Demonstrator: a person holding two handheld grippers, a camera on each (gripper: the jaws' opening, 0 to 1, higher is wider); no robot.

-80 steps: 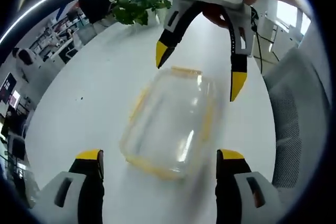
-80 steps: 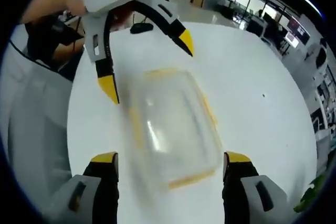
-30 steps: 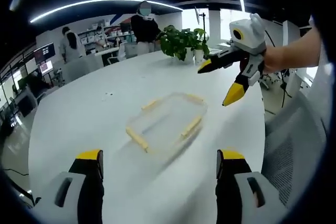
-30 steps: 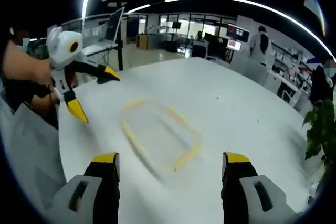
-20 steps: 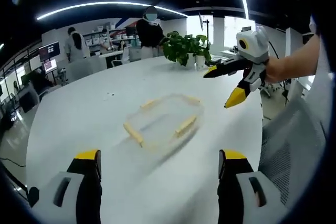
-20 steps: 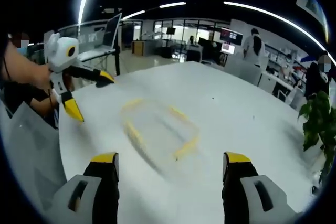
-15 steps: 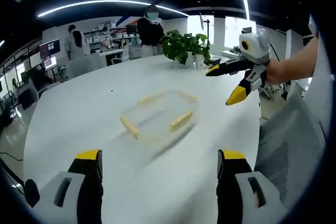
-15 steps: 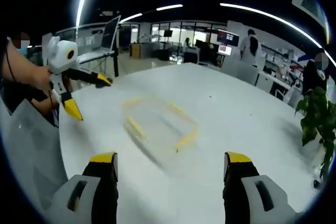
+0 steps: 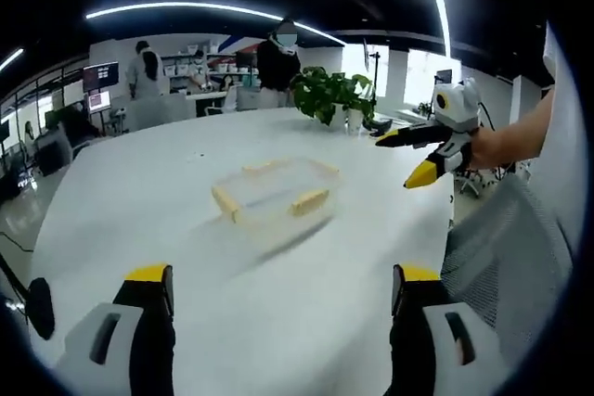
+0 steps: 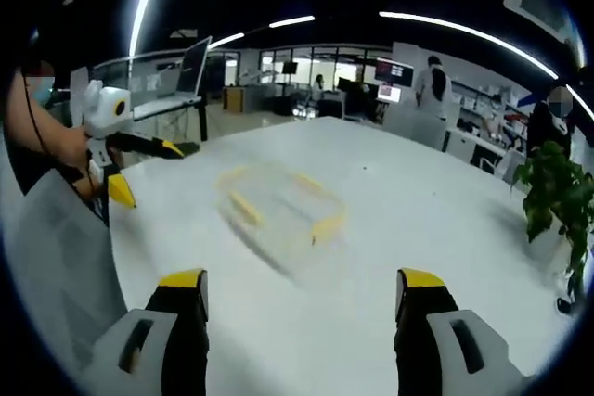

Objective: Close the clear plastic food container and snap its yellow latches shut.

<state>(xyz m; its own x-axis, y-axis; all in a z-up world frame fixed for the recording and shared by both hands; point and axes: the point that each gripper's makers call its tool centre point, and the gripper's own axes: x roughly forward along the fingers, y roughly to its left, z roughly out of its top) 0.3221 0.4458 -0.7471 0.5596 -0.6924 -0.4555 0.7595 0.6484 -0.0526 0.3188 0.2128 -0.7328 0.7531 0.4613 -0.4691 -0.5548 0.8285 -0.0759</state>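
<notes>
Resting spot: container [image 9: 276, 200] on white tabletop [image 9: 139, 192], yellow latches [image 9: 310, 202] down.
Left gripper [image 9: 278, 296]: spread, holding nothing.
Right gripper [image 10: 303, 299]: spread, holding nothing.

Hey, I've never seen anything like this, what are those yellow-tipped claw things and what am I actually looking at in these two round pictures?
These are two handheld grabbing tools, one in each of a person's hands, not a robot. Each tool carries a wide-angle camera that looks out along its own two fingers, so every picture has a pair of yellow-tipped fingers rising from the bottom.

In the left gripper view you see the left gripper up close, fingers spread apart, and the right gripper held out at the right side by a hand. In the right gripper view it is reversed: the right gripper is near, the left gripper at the left.

On the big white table sits a clear plastic container with yellow latches. A potted plant stands at the far edge.

Neither tool holds anything; both are apart from the container.
</notes>
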